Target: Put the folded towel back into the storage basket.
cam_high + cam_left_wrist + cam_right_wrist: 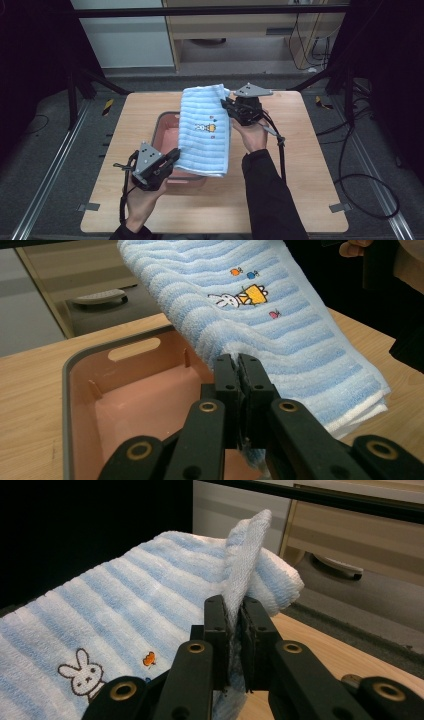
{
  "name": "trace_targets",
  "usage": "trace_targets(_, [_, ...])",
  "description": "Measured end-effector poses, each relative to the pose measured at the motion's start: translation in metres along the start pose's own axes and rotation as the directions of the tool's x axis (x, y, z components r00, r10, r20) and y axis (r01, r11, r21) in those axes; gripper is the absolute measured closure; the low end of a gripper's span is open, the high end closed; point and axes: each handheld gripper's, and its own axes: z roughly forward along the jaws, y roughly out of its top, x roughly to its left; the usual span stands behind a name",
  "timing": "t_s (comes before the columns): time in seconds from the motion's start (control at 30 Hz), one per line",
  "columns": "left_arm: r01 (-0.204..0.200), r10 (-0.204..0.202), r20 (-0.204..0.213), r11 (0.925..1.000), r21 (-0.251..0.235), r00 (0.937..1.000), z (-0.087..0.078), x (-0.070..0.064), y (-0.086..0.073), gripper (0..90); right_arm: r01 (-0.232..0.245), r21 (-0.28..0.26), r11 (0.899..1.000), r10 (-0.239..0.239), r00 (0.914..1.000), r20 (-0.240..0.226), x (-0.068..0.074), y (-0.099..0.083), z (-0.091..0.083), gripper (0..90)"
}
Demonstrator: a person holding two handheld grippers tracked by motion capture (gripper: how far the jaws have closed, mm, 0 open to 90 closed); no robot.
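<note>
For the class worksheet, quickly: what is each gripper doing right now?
Left gripper: closed on the near edge of the folded blue-and-white striped towel.
Right gripper: closed on the same towel's far corner.

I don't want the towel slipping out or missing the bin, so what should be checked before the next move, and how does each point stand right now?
1. Left gripper shut on the towel edge: ok, jaws closed with cloth between them.
2. Right gripper shut on the towel: ok, a fold stands up between its closed jaws.
3. Towel held by both ends above the pink bin: ok, it spans across the bin.
4. Towel stays folded: ok, layers stacked, rabbit picture facing up.
5. Bin interior free: cannot tell, the towel covers part of it.
6. Cables clear of the towel: ok in the high view.
</note>
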Motion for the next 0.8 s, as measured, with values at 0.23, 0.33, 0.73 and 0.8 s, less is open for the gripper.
trace_targets(0.23, [0.024,-0.024,-0.030,0.9997,0.004,0.9993,-0.004,0.017,-0.008,87.4,0.007,-0.002,1.000,-0.007,0.9999,-0.014,0.011,0.003,0.017,83.4])
trace_targets(0.33, [0.034,-0.033,-0.038,0.9994,0.005,0.9987,-0.005,0.024,-0.011,87.4,0.008,-0.001,1.000,-0.008,0.9998,-0.019,0.016,0.003,0.024,83.4])
trace_targets(0.73, [0.055,-0.053,-0.078,0.9981,0.026,0.9956,-0.004,0.042,-0.021,87.4,0.000,0.008,1.000,0.000,0.9986,-0.053,0.029,-0.001,0.053,83.4])
trace_targets(0.8, [0.057,-0.055,-0.082,0.9979,0.029,0.9951,-0.003,0.044,-0.023,87.4,0.001,0.010,1.000,0.000,0.9987,-0.051,0.030,-0.001,0.056,83.4])
